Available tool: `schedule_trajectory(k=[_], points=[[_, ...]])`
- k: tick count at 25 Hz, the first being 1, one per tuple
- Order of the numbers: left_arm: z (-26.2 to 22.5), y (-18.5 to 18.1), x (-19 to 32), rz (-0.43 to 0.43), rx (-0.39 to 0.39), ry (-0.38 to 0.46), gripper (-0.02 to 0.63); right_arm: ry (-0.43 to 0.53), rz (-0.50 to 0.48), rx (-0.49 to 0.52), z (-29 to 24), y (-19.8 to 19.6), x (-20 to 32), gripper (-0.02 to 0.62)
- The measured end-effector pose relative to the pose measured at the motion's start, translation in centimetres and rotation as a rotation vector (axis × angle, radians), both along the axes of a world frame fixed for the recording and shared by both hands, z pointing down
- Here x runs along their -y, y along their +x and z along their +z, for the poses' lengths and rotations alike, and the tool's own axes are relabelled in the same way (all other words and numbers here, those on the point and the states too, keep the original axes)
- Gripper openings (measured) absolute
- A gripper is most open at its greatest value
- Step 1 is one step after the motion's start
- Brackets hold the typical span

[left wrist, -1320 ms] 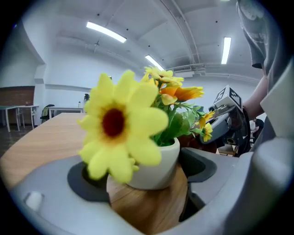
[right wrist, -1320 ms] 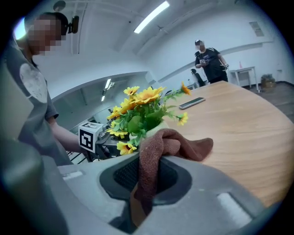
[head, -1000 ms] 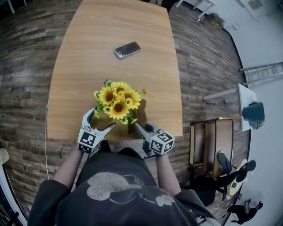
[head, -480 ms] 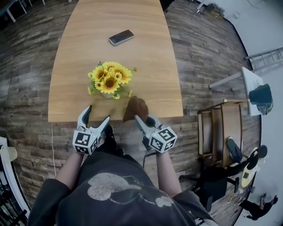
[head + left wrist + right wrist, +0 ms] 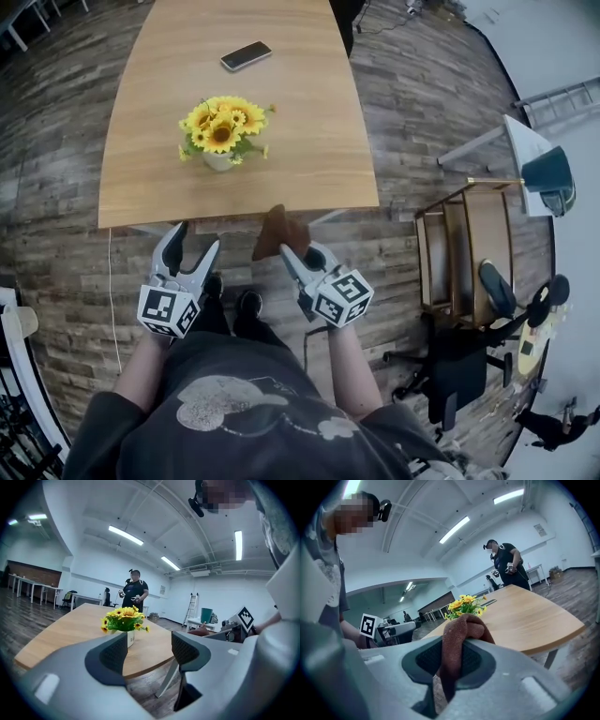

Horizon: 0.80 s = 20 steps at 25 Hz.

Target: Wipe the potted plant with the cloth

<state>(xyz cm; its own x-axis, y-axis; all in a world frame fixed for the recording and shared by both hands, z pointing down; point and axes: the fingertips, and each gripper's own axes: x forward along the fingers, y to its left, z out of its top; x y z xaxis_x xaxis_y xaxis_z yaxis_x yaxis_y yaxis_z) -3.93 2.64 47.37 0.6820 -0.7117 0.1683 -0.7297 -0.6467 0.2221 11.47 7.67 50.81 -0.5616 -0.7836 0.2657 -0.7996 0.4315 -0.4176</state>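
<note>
In the head view, the flowers (image 5: 220, 122) are hiding most of the pot (image 5: 218, 161), and the top edge is cutting off the table (image 5: 309, 112). In the right gripper view, the cloth (image 5: 459, 634) is covering the pot at centre.

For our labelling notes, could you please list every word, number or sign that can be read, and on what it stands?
None can be read.
Left cube and right cube: square black-and-white patterns, no letters.
Pot: a dark mark, too small to read.
Shirt: pale picture, no letters.
</note>
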Motion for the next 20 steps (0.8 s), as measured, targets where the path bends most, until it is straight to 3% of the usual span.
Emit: schedule_trajectory(k=[9,14,20], points=[[-0.8,-1.0,-3.0,0.077,-0.064,-0.01,0.314,-0.013,0.093,-0.007,0.1,-1.1,-4.5,0.048],[-0.7,-4.6,-5.5,0.114,-0.071,-0.009,0.305,0.022,0.175,0.015,-1.1,-4.4,-6.6,0.049],[-1.6,-9.5,-8.0,0.128,-0.08,0.035,0.248,0.089,0.202,-0.006,-3.0,-10.0,-10.0,0.048]])
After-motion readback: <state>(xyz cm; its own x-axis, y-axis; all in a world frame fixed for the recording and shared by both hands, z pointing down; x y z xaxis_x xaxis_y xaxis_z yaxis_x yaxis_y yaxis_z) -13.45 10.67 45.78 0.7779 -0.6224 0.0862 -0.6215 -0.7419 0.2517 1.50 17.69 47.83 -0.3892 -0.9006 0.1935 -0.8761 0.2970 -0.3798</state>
